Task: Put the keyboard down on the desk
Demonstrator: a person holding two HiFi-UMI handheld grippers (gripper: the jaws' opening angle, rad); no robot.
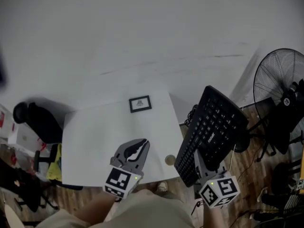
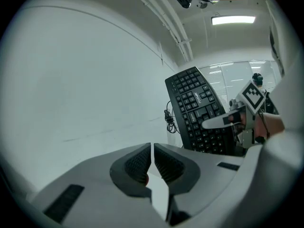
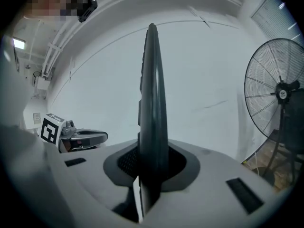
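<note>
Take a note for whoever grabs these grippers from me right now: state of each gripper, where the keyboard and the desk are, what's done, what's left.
Left gripper: shut, empty, over the near edge of the white desk.
Right gripper: shut on the near end of the black keyboard.
Keyboard: in the air, tilted, right of the desk's right edge, not touching it.
Done: keyboard gripped and held up.
Left: carry it over the desk, lay it flat, release. Probably keep clear of the small frame near the far edge.

Jaws of the right gripper (image 1: 202,159) hid the near end of the black plastic keyboard (image 1: 211,129); the black wire-caged fan (image 1: 278,80) ran off-frame.
</note>
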